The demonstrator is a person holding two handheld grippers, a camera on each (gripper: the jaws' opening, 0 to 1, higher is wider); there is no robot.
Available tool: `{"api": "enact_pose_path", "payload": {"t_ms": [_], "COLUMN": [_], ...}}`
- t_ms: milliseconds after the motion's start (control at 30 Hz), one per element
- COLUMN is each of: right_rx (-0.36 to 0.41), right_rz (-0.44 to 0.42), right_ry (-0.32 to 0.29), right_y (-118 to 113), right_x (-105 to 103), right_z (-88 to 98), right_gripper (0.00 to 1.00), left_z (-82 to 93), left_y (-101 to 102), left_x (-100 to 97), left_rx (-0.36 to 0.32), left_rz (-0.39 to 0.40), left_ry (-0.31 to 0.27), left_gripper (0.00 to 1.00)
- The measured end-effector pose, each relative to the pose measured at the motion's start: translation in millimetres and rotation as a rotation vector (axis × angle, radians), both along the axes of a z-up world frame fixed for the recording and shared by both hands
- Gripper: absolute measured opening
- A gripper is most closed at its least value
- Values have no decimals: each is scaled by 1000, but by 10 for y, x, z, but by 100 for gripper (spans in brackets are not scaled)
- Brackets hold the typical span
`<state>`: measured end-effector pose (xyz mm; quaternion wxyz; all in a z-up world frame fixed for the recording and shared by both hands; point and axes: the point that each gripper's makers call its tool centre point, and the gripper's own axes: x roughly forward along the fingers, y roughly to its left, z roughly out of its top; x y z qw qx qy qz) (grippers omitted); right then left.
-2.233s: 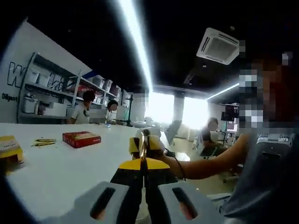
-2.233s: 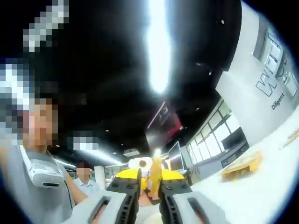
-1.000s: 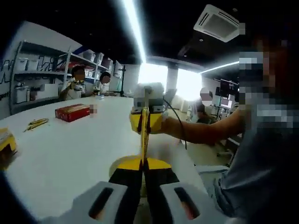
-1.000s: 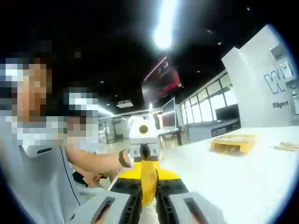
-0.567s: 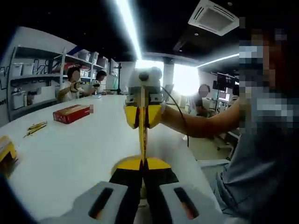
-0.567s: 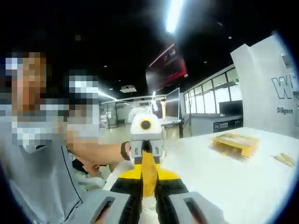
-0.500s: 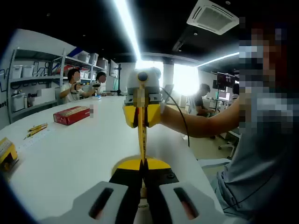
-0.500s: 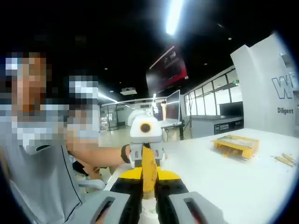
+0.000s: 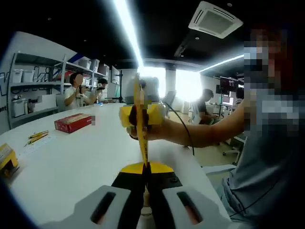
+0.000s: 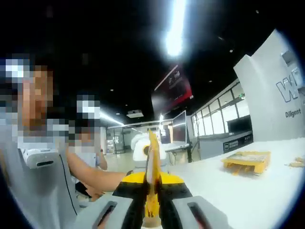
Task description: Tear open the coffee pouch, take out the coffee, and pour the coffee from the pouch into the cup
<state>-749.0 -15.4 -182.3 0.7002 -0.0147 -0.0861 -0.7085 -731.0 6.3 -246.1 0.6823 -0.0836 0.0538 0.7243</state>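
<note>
A thin yellow coffee pouch (image 9: 142, 145) shows edge-on above the white table (image 9: 71, 162). My left gripper (image 9: 145, 167) is shut on its lower end. Farther along the pouch, my right gripper (image 9: 139, 117) comes in from the right in a person's hand, its yellow jaws closed on the strip. The pouch's tip rises above those jaws. In the right gripper view the same pouch (image 10: 152, 152) stands up from my right gripper (image 10: 151, 180), which is shut on it. The pale body of the left gripper (image 10: 140, 151) sits just behind it.
On the table lie a red box (image 9: 72, 122), a few yellow sticks (image 9: 35, 137) and a yellow box (image 9: 7, 157) at the left edge. A yellow tray (image 10: 245, 161) sits on the table (image 10: 238, 195). Shelves and seated people are at the back. The person's arm and torso are close on the right.
The right gripper has shifted left and turned in the left gripper view. The pouch's tip now stands above the other gripper in both views. Both grippers stay shut on the pouch.
</note>
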Motion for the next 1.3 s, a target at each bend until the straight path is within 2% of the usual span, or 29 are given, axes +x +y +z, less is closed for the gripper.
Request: {"api": "enact_pose_path", "payload": {"t_ms": [167,233,367,500,567,700,767,900,1100,1167,1300], "right_rx": [31,32,-13,-63,-91,-182,-203,-212,-203,-216,-189], "right_rz": [27,40,67,52,43,19,-18,-6,3,10,0], "right_ry": [19,44,86,111,113,117,130,121,163,178,197], "right_y": [-99,-108,-110,-57,-5,161,255,267,233,222,167], "right_x": [21,47,40,37,36,31,-29,-9,64,88,78], "right_z": [-23,-17,39,10,4,136,180,173,156,169,133], "right_gripper": [9,9,10,11,12,16,12,10,10,10,11], "left_z": [-52,-38,14,-2,-11,-38,-31,-24,-29,-18,-15], "left_y": [13,-4,-21,-22,-25,-48,-60,-43,-44,-47,-36], "left_x": [18,6,-2,7,10,-38,-49,-47,-28,-27,-35], "left_rx": [0,27,72,64,60,60,62,65,67,71,67], "left_rz": [0,15,42,58,52,67,68,69,69,78,79], "left_ry": [23,49,98,129,116,103,100,98,97,120,118], "left_gripper": [4,4,4,4,4,4,4,4,4,4,4]}}
